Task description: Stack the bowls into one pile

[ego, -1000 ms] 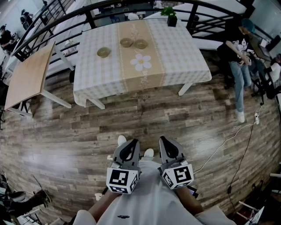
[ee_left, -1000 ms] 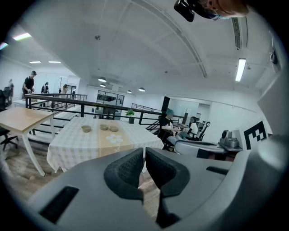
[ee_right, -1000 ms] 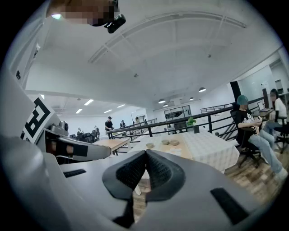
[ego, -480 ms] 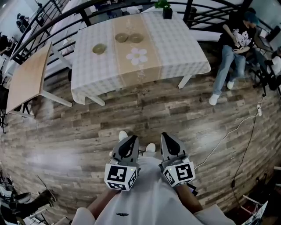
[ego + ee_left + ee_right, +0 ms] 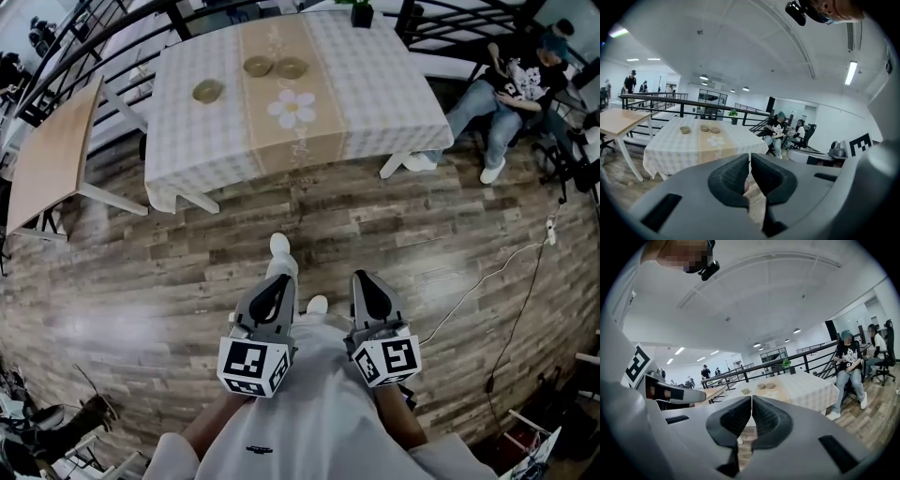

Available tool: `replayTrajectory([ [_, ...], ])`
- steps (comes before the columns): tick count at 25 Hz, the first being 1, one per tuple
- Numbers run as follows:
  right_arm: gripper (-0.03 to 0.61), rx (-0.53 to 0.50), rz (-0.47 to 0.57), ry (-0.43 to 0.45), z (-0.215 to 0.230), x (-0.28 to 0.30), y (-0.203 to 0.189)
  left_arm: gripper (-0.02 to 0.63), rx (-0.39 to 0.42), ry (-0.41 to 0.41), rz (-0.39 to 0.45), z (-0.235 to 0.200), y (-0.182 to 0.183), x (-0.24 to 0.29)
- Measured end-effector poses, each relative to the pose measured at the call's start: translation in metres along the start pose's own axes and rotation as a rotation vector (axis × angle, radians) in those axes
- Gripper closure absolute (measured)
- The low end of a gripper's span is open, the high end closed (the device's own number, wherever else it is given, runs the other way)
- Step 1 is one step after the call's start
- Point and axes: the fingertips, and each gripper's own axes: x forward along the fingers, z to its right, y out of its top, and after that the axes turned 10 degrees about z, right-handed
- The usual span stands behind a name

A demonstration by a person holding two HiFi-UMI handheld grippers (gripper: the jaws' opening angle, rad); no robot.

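Standing on plank floor point(image 5: 141, 281), well apart from the table point(image 5: 394, 84). Holding left gripper point(image 5: 278, 286) and right gripper point(image 5: 364, 281) side by side at lower centre of head view, marker cubes nearest the body, tips toward frame top. In left gripper view, jaws closed to a hairline slit, gripping nothing. Same in right gripper view: pads pressed together, empty. At upper left-centre of head view, seeing three bowls unstacked on the checked cloth: lone bowl point(image 5: 208, 91) off to the left, middle bowl point(image 5: 258, 67) and right-hand bowl point(image 5: 292, 67) just beside each other on tan runner point(image 5: 295, 145), above daisy print point(image 5: 292, 108). Also potted plant point(image 5: 361, 13) at table's far edge, top of frame; bare wooden desk point(image 5: 52, 155) at left edge; seated person point(image 5: 511, 89) at upper right; white cable point(image 5: 487, 300) trailing across floor at right.
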Motion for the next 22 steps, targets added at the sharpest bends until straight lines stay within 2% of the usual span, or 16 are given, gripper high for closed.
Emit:
replayTrajectory([
  [5,0.543,0.000,-0.033,-0.035,0.007,0.041,-0.002,0.581,-0.046,-0.016,-0.031,-0.032,0.001,0.037],
  [10,0.543,-0.036,-0.058,-0.041,0.022,0.097,0.003,0.581,-0.110,-0.014,-0.012,-0.065,0.013,0.083],
  [16,0.543,-0.080,-0.063,-0.006,0.012,0.211,0.031,0.581,-0.164,0.025,0.024,-0.146,0.061,0.136],
  [22,0.543,-0.112,-0.055,0.022,-0.010,0.303,0.049,0.581,-0.173,0.032,0.048,-0.221,0.097,0.177],
])
